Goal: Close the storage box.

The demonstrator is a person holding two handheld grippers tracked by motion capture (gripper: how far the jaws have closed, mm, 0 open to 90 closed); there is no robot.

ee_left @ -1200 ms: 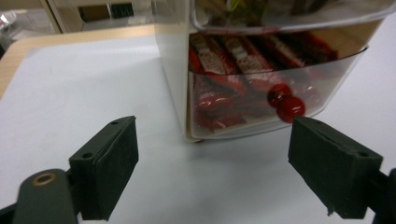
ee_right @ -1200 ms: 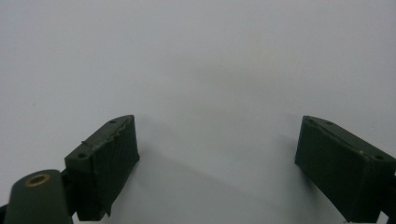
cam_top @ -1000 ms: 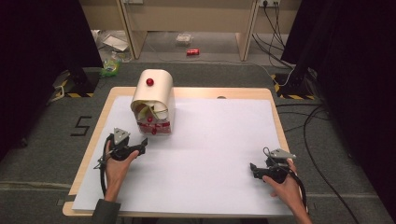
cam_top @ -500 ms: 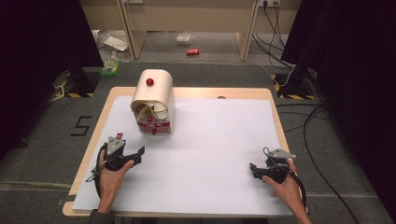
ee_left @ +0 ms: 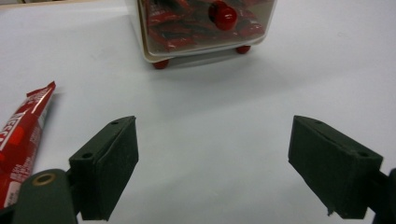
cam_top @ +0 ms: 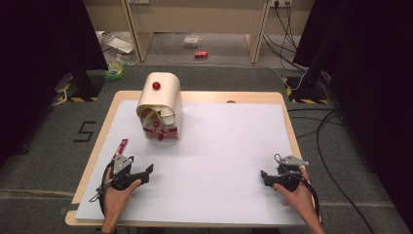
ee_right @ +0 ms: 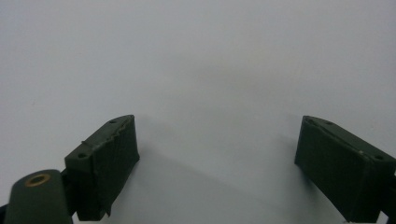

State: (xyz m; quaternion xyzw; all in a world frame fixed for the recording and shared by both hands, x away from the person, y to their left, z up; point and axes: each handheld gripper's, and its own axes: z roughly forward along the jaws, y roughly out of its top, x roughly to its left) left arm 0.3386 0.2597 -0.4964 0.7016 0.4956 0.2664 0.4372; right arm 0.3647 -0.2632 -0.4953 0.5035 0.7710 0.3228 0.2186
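Bench: wooden bench (cam_top: 204, 96) covered by a white sheet (cam_top: 224, 146), with the person's forearms coming in from the near edge.
Container: cream, round-topped container (cam_top: 159, 105) stands on the far left part of the sheet; red knob on top, clear front showing red packets inside, small red feet under it in the left gripper view (ee_left: 201, 28).
Loose packet: one red packet (cam_top: 120, 146) lies flat on the sheet near the bench's left edge, between the container and the left gripper; in the left gripper view (ee_left: 21, 140) it sits just left of the left finger, apart from it.
Left gripper: left gripper (cam_top: 141, 172) held low over the near left of the sheet, pointing toward the container; its fingers (ee_left: 105, 168) stand wide apart with only bare sheet between them.
Right gripper: right gripper (cam_top: 265, 176) held low at the near right, well apart from the container and packet; its fingers (ee_right: 105, 163) are likewise spread wide, gripping nothing, white sheet ahead.
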